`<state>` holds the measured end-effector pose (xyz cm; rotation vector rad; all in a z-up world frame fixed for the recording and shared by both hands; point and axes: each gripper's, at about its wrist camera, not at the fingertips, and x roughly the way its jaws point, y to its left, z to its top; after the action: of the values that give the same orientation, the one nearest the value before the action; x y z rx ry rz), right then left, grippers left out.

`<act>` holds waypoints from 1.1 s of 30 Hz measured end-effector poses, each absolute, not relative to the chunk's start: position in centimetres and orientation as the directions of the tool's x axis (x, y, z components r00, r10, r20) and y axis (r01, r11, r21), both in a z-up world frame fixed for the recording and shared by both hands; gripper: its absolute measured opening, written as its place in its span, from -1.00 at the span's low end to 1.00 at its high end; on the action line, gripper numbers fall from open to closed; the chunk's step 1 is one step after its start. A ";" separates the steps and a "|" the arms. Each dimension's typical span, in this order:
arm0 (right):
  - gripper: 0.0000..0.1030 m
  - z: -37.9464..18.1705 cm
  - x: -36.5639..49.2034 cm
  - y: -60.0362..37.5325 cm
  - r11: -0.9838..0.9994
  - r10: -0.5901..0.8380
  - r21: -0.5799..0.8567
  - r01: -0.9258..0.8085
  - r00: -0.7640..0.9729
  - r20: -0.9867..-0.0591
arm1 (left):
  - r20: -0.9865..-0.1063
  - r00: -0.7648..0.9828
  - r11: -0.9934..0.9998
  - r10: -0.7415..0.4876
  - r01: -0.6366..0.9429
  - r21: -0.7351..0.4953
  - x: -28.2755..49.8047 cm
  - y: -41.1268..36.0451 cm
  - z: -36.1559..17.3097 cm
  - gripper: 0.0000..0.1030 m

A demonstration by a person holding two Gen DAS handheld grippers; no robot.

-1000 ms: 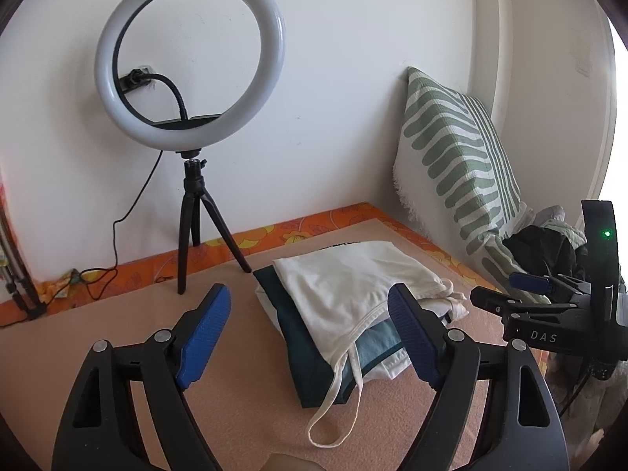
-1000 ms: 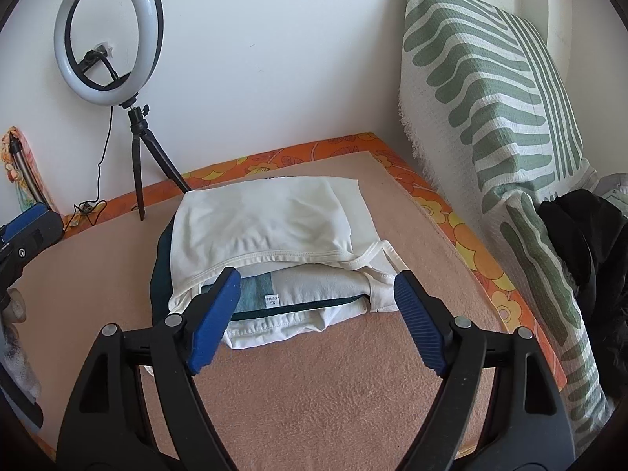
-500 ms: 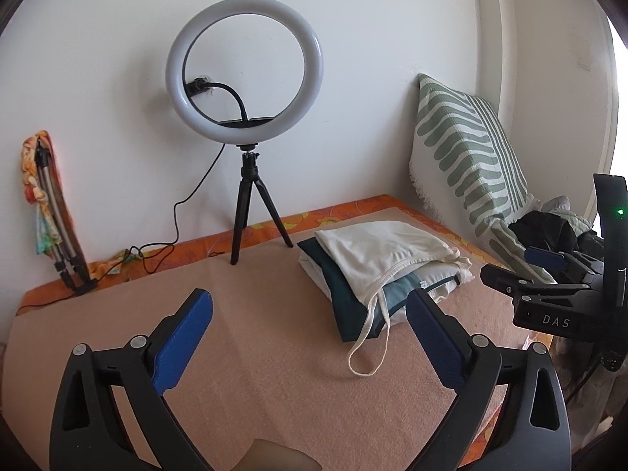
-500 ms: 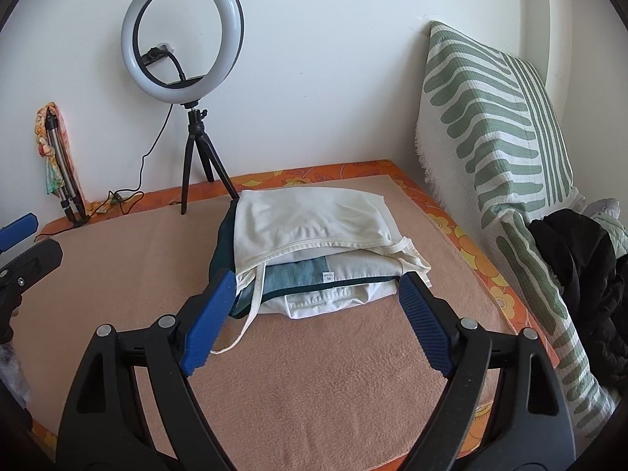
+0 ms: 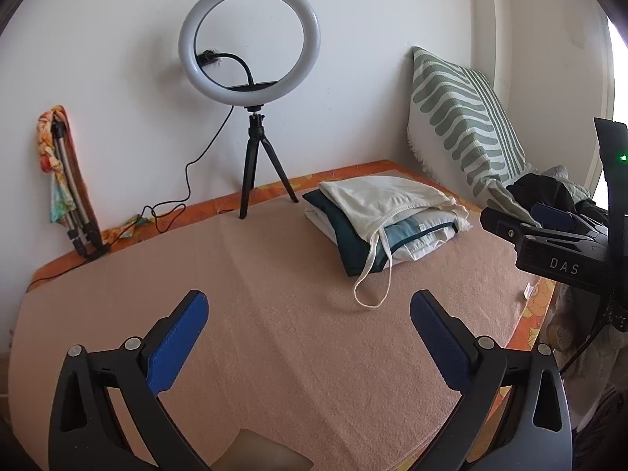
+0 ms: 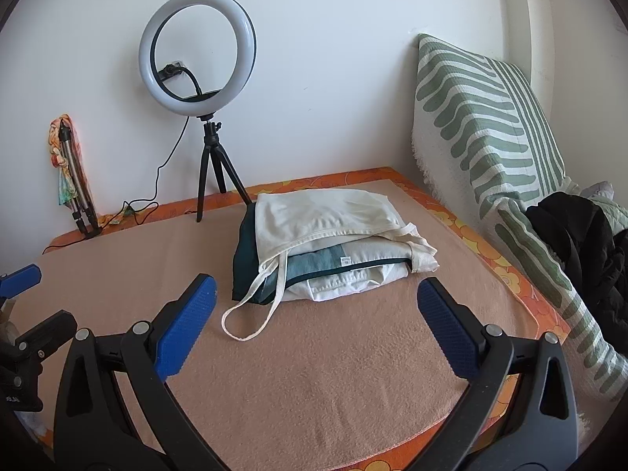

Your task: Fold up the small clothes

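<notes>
On a peach blanket (image 6: 314,373), in front of the ring light (image 6: 197,48): one stack of folded clothes (image 6: 329,247), at least three pieces, cream top (image 6: 325,212) uppermost, one strap loop (image 6: 251,314) trailing loose toward the grippers. Nearer than the stack, well clear of it: left gripper (image 5: 310,333) and right gripper (image 6: 314,314), jaws of both spread wide, empty. Probably between garments. Right of the stack: one striped pillow (image 6: 490,125), one dark heap (image 6: 581,243), likely unfolded laundry.
</notes>
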<state>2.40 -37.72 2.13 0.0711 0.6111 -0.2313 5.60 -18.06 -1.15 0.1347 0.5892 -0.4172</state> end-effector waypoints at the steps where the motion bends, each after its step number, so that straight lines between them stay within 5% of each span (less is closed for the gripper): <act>1: 1.00 2.0 2.3 -37.6 0.971 -0.196 -0.002 0.238 0.795 -0.574 | -0.573 0.745 0.909 -0.342 0.418 0.001 5.6 -17.9 -1.5 0.99; 33: 1.00 -2.3 3.0 -35.7 0.968 -0.203 -0.005 0.250 0.776 -0.596 | -0.645 0.709 0.925 -0.286 0.379 0.005 6.1 -16.2 -5.9 0.99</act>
<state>2.99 -35.71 -2.30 0.0759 0.6363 -0.2451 6.10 -16.20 -5.94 0.1413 0.6910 -0.3705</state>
